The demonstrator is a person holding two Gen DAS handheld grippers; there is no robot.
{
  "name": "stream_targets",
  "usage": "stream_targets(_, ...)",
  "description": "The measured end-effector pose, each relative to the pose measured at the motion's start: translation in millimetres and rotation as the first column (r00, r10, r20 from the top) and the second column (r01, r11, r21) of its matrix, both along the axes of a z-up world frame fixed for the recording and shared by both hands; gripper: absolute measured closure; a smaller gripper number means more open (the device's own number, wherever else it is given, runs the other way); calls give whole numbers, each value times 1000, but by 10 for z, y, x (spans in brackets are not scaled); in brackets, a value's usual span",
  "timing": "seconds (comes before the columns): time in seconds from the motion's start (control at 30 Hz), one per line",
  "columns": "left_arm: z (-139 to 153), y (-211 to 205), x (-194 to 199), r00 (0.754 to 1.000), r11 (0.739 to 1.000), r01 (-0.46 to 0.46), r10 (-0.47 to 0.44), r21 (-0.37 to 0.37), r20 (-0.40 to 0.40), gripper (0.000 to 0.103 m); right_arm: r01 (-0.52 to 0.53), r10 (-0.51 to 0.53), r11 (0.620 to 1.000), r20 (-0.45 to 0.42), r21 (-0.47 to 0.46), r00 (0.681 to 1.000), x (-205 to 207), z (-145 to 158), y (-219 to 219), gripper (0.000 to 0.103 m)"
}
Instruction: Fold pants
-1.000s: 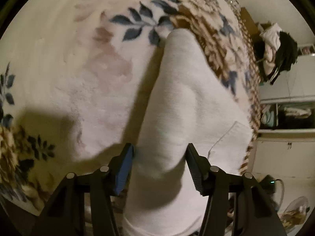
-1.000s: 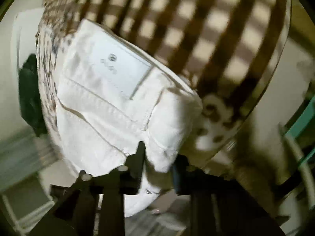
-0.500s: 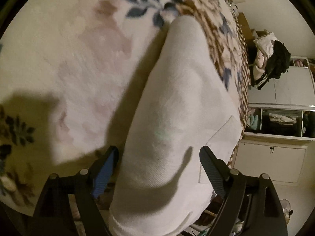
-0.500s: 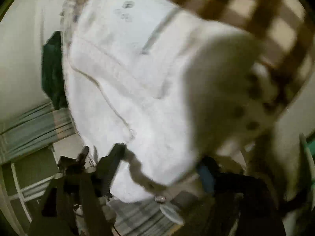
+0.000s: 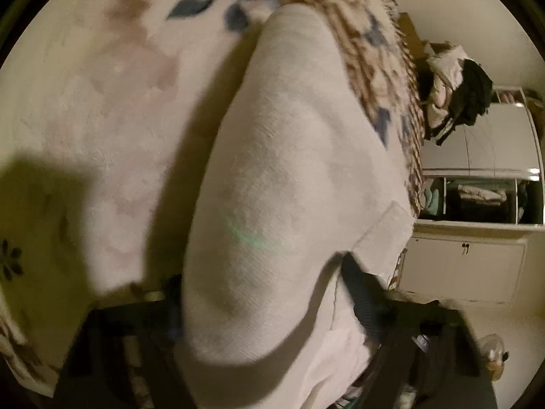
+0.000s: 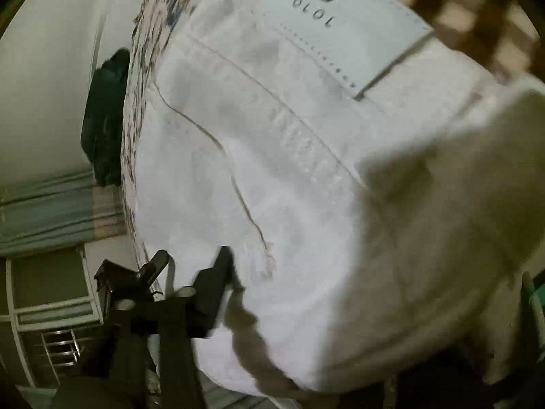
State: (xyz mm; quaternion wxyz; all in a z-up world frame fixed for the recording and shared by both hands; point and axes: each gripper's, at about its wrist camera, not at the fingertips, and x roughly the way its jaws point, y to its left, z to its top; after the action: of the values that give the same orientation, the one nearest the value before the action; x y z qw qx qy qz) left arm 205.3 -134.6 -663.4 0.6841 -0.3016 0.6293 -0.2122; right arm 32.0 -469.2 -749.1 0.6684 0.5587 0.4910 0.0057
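White pants (image 5: 282, 177) lie folded on a floral blanket (image 5: 102, 102). In the left wrist view they fill the middle, and a back pocket (image 5: 381, 238) shows at right. My left gripper (image 5: 265, 310) is open, with its fingers wide apart on either side of the cloth and partly hidden by it. In the right wrist view the waist of the pants (image 6: 272, 156) with a "1010" label (image 6: 340, 30) fills the frame. My right gripper (image 6: 340, 289) is open; only its left finger (image 6: 214, 286) shows, and the right one is hidden behind the cloth.
A checked brown cover (image 6: 460, 10) lies beyond the pants. Dark clothing (image 6: 105, 119) hangs at the bed's edge. A wardrobe with shelves (image 5: 477, 197) and a heap of clothes (image 5: 456, 92) stand at the right.
Both grippers have opened and let go of the pants. The left fingers spread wide and sank lower; the right gripper pulled back from the waist corner it held.
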Motion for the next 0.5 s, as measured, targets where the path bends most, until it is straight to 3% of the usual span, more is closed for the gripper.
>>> stream_targets(0.07, 83, 23, -48, 1000, 1000, 5, -5, 1, 30, 70, 0, 0, 998, -4, -57, 1000, 6, 141, 65, 71)
stream_targets(0.13, 236, 66, -110, 998, 1000, 5, -5, 5, 69, 75, -4, 3, 996, -9, -89, 1000, 10, 262, 136, 73)
stream_targets(0.3, 660, 138, -173, 991, 1000, -10, 9, 4, 135, 77, -25, 25, 993, 1, -117, 1000, -52, 691, 153, 75)
stream_targets(0.5, 1202, 329, -35, 979, 998, -56, 61, -34, 194, 77, -46, 55, 991, 73, -128, 996, -35, 1318, 266, 75)
